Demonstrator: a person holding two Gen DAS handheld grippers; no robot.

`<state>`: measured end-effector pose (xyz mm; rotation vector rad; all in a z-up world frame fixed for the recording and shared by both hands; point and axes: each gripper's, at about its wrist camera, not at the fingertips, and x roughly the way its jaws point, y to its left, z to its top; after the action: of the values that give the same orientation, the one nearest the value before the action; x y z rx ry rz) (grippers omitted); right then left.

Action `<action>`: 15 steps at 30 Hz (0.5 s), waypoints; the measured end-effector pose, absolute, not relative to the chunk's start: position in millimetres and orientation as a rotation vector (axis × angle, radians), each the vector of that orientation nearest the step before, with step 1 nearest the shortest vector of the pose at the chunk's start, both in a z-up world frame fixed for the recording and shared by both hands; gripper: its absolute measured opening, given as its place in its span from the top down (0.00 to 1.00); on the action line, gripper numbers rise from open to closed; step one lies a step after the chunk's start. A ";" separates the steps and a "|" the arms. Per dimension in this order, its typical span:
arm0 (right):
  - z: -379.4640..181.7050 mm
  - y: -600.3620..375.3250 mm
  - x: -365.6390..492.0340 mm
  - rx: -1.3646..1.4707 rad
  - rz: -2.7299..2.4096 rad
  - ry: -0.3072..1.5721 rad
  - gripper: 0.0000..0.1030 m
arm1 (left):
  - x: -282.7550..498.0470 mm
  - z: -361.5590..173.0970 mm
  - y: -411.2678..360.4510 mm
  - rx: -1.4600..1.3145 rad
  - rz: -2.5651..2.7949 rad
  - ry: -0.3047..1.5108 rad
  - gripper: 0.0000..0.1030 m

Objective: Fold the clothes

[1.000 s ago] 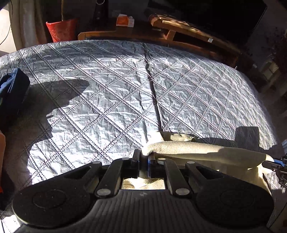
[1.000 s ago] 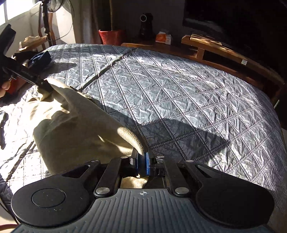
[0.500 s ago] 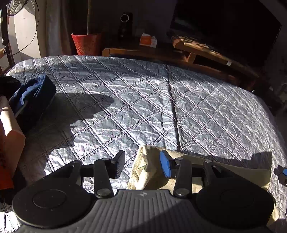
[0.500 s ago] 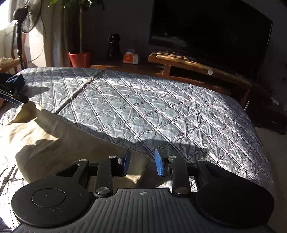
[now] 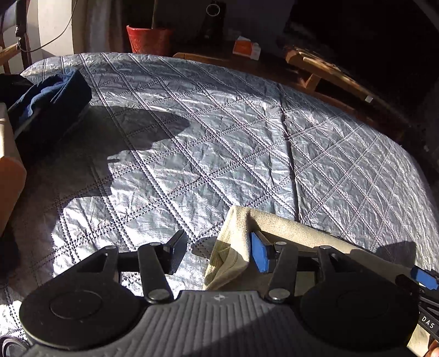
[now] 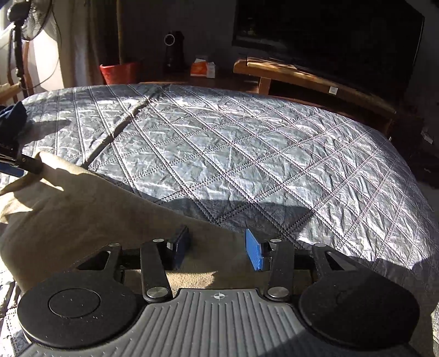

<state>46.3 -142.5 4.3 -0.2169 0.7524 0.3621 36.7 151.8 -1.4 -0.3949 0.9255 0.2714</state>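
Observation:
A beige garment [image 5: 290, 228] lies folded on the grey quilted bed cover [image 5: 219, 131]. Its left corner sits between the fingers of my left gripper [image 5: 216, 255], which is open, and the cloth rests against the blue right pad [image 5: 259, 255]. In the right wrist view the same garment [image 6: 82, 214] spreads to the left, and its right end lies between the wide-open fingers of my right gripper [image 6: 216, 250]. Each gripper shows in the other's view: the right gripper [image 5: 422, 277] at the right edge, the left gripper [image 6: 19, 164] at the garment's far corner.
A dark blue garment [image 5: 52, 98] lies at the bed's left, beside an orange and beige stack [image 5: 8, 170]. Beyond the bed stand a red pot [image 5: 148, 39], a tissue box [image 6: 203, 67], a wooden bench [image 6: 315, 79], a dark TV [image 6: 329, 33] and a fan [image 6: 27, 22].
Both grippers were shut on the beige garment a second ago; they have opened and let it go. The garment now rests on the bed, and the jaws stand wider than half a second ago.

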 end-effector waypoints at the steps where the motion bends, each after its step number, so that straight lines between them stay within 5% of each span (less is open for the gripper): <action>1: 10.2 -137.0 43.7 -0.209 0.374 0.728 0.50 | 36.8 -0.6 156.9 -0.404 0.290 0.923 0.56; 5: 27.1 -95.2 34.1 -0.239 0.514 0.656 0.47 | 32.5 7.3 152.5 -0.412 0.301 0.912 0.56; 10: -0.9 -58.1 46.9 -0.327 0.555 0.783 0.32 | 27.7 13.4 140.7 -0.390 0.276 0.922 0.55; 15: 18.5 -71.0 30.5 -0.281 0.486 0.698 0.36 | 19.0 18.8 163.0 -0.498 0.300 0.913 0.51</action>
<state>30.5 -71.0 18.5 -0.2809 0.6979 0.4856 19.0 163.0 18.8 -0.4977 0.9130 0.2997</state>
